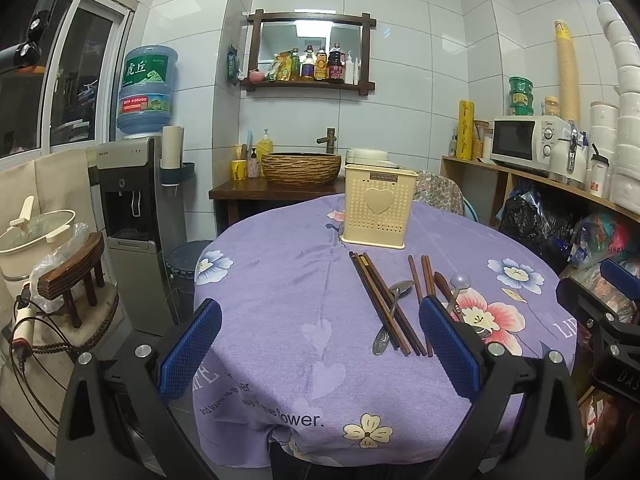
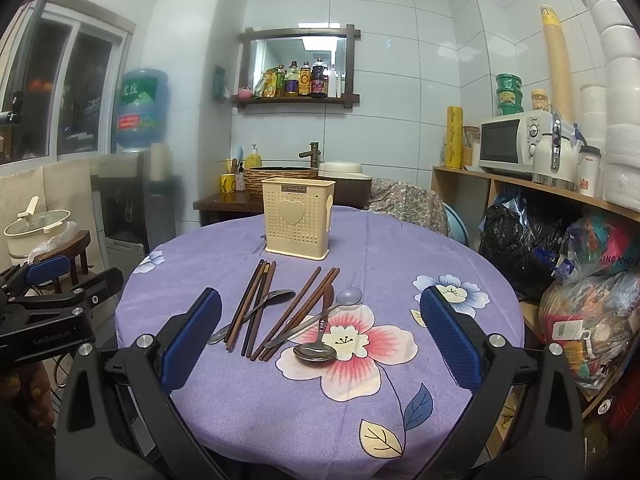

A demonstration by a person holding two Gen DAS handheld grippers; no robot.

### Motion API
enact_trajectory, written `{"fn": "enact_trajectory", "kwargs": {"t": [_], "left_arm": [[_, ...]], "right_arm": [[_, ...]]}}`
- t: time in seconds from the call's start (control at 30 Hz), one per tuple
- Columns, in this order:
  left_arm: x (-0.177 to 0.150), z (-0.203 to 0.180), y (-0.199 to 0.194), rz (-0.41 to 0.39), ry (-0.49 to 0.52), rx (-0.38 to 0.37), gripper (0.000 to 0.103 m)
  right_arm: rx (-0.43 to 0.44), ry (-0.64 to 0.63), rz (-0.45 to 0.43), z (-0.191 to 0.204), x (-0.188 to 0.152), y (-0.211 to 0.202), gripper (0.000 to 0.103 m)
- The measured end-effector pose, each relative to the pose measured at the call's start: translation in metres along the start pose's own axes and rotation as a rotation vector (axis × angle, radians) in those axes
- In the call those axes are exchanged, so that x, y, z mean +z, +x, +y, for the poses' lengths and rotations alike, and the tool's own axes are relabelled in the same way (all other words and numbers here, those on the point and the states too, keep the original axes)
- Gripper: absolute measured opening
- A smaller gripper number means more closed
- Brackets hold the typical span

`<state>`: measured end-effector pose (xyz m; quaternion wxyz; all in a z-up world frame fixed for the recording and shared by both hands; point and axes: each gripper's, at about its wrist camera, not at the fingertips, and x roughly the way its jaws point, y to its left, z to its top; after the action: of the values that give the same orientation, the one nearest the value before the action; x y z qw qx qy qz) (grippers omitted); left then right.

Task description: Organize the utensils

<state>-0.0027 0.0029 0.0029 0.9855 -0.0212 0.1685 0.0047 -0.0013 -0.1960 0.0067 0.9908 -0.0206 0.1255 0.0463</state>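
From my seat at the controls I see both grippers hanging above the near edge of the round tabletop (image 2: 224, 412), which wears a purple flowered cloth. My left gripper (image 1: 320, 348) has its blue-padded fingers (image 1: 190, 350) spread wide with nothing between them, and my right gripper (image 2: 320, 344) is just as wide and just as bare. The utensils lie loose on the cloth in front of me: one bundle of dark wooden chopsticks (image 2: 252, 304) with a metal spoon (image 2: 256, 312) lying across it, and beside it a second bundle of chopsticks (image 2: 300, 316) crossed by a pale-bowled spoon (image 2: 320, 312). A larger steel spoon (image 2: 315, 350) rests on the big pink flower, its bowl toward me. Behind them, well apart from the pile, stands the cream perforated utensil holder (image 2: 298, 220) with a heart on its face, upright. In the right view, my left gripper shows at the far left edge, off the tabletop's side.
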Motion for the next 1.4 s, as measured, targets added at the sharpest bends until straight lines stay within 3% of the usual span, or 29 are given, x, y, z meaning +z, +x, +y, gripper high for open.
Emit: {"fn": "enact_trajectory", "kwargs": {"t": [1.4], "left_arm": [[0.0017,0.0037,-0.0015,-0.003,-0.008,0.002,0.098]], "right_arm": [[-0.003,-0.01,-0.001,0.0019,-0.0019,0.0017,0.098]]}}
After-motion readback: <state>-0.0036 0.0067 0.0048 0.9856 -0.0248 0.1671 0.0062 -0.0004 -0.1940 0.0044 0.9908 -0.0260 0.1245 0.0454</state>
